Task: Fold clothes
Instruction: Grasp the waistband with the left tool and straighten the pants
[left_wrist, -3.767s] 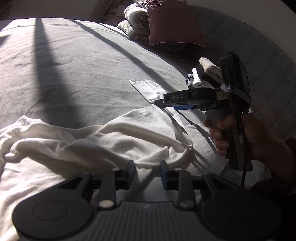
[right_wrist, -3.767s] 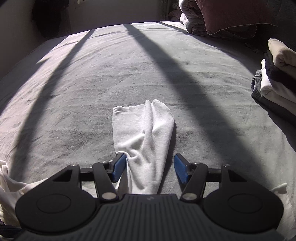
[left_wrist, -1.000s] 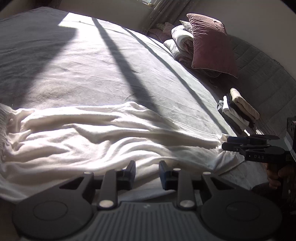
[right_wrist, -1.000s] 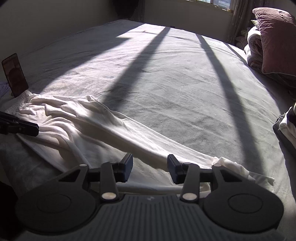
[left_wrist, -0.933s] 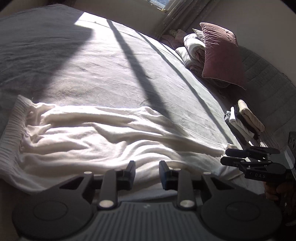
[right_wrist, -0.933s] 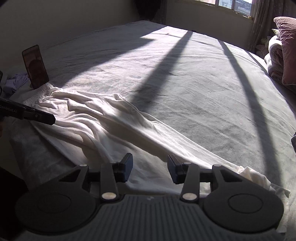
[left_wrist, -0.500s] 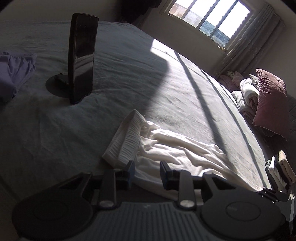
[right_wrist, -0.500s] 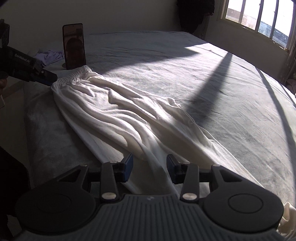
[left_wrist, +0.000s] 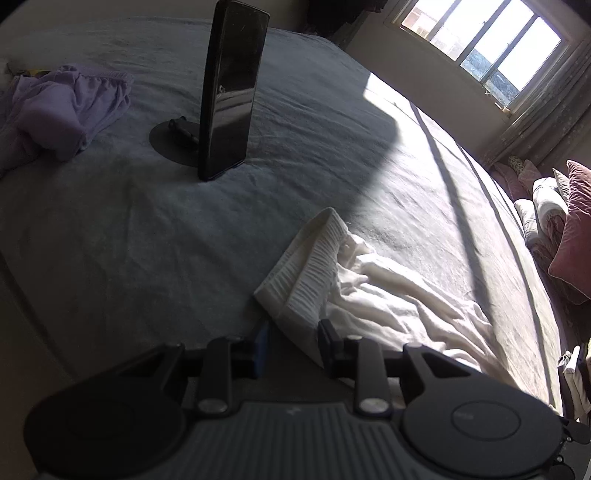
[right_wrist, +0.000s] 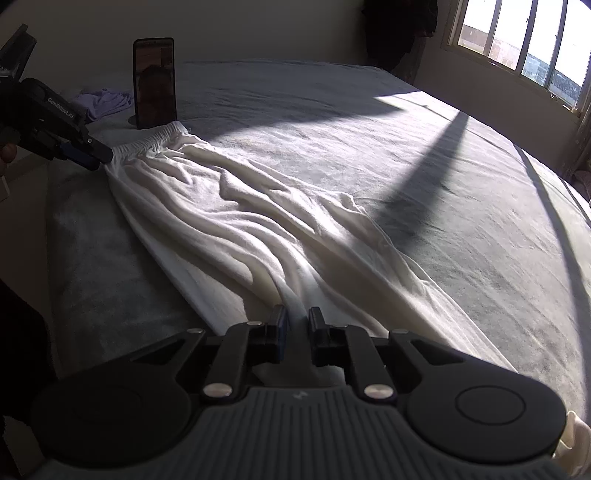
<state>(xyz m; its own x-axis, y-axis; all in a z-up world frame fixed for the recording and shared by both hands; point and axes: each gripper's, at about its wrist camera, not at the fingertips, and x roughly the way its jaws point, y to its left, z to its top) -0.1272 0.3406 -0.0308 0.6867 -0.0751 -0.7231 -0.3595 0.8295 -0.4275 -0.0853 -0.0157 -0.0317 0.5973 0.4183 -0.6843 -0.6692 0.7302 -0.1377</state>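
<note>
My left gripper (left_wrist: 291, 345) pinches the waistband corner of the white trousers (right_wrist: 258, 221). My right gripper (right_wrist: 295, 334) is closing its jaws on a fold of cloth near the trouser legs' end. The trousers lie stretched flat along the near edge of the grey bed (right_wrist: 369, 122). Beyond the waistband a phone (left_wrist: 231, 88) stands upright on a stand, beside a crumpled lilac garment (left_wrist: 62, 107).
</note>
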